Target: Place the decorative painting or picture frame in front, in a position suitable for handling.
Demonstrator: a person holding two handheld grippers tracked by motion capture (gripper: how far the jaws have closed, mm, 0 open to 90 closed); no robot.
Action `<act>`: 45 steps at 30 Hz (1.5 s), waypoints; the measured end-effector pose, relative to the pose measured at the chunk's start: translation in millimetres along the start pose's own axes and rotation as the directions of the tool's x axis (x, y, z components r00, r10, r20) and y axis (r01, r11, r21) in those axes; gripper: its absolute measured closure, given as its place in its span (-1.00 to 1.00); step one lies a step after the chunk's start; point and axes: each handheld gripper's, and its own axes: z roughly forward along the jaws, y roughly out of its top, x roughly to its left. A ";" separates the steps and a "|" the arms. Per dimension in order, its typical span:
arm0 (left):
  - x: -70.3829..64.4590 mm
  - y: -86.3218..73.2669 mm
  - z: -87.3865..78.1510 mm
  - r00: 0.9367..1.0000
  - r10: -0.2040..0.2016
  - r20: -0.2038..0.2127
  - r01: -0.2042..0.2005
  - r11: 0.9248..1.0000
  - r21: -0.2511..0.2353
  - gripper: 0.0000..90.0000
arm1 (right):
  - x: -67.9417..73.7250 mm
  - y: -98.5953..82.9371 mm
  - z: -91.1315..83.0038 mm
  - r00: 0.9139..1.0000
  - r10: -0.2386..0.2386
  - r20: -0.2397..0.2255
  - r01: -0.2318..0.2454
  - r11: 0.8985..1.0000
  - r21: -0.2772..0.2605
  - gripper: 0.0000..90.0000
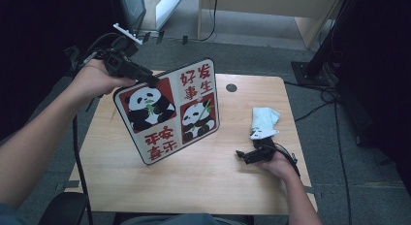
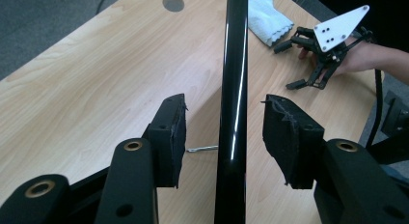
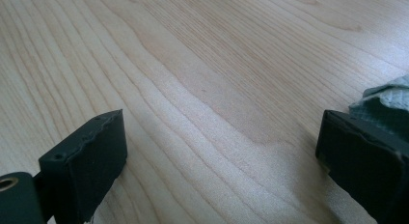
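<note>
L gripper (image 2: 225, 132) straddles the top edge of the flat rectangular panda-print board w/ black rim (image 1: 167, 111), fingers (image 2: 169, 137) slightly apart, prob. steadying it upright on the light wood counter (image 1: 203, 181), bottom edge down, face tilted. R gripper (image 1: 253, 155), fingers wide, holds nothing, rests low by the pale blue folded cloth (image 1: 264, 119), likely ready to wipe.

Counter (image 3: 202, 79): pale wood-grain finish, smooth and matt, with a faint sheen. Panda board (image 1: 167, 111): printed face with a glossy black edge (image 2: 232, 103) that reflects light; cloth (image 1: 264, 119): soft, pale woven fabric, slightly crumpled. Left gripper (image 2: 225, 137) pads (image 2: 289, 137): matt black, rubbery, rough at the edges.
</note>
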 end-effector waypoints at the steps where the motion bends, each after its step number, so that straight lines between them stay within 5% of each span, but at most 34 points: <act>1: 0.3 -3.0 -1.8 1.000 -0.001 0.001 0.001 1.000 -0.005 0.11 | 0.0 0.0 -0.1 1.000 0.001 0.000 -0.001 1.000 0.000 -0.89; 4: 0.2 -12.1 -7.0 1.000 -0.008 0.008 0.008 1.000 -0.030 0.10 | -0.2 1.4 -2.6 0.999 0.034 0.026 -0.034 0.999 0.000 -0.69; 8: -1.5 -23.9 -12.8 1.000 -0.002 0.009 0.002 0.998 -0.060 0.07 | -4.5 3.2 -4.5 0.998 0.064 0.003 -0.064 0.998 -0.010 -0.61; 21: 0.7 -60.9 -15.8 1.000 -0.027 0.002 0.027 0.990 -0.136 0.01 | -19.8 21.8 -21.1 0.989 0.130 0.074 -0.124 0.989 -0.085 -0.61; 31: -3.2 -92.6 -11.2 0.999 -0.030 -0.030 0.026 0.989 -0.146 0.00 | -45.3 29.8 -26.9 0.964 0.186 0.191 -0.170 0.980 -0.100 -0.48; 34: -5.3 -101.4 -7.5 0.999 -0.028 -0.022 0.024 0.989 -0.147 -0.01 | -51.1 32.2 -24.5 0.947 0.221 0.232 -0.202 0.974 -0.102 -0.48; 35: -5.7 -104.0 -6.4 0.999 -0.029 -0.016 0.027 0.988 -0.151 -0.01 | -56.0 34.5 -25.4 0.930 0.260 0.258 -0.234 0.964 -0.128 -0.48; 37: -7.0 -108.7 -4.1 0.999 -0.030 -0.014 0.028 0.988 -0.153 -0.01 | -58.8 35.4 -26.2 0.922 0.283 0.264 -0.252 0.957 -0.145 -0.45; 38: -7.5 -110.9 -2.6 0.999 -0.031 -0.009 0.029 0.987 -0.156 -0.01 | -64.3 36.8 -26.9 0.900 0.332 0.282 -0.291 0.940 -0.177 -0.42; 40: -8.2 -115.0 0.0 1.000 -0.029 -0.005 0.027 0.987 -0.159 -0.01 | -69.0 37.1 -25.2 0.884 0.361 0.297 -0.316 0.929 -0.190 -0.36; 45: -8.4 -124.2 5.4 0.999 -0.037 0.002 0.037 0.984 -0.177 -0.01 | -74.0 36.3 -16.2 0.879 0.355 0.318 -0.316 0.934 -0.168 -0.37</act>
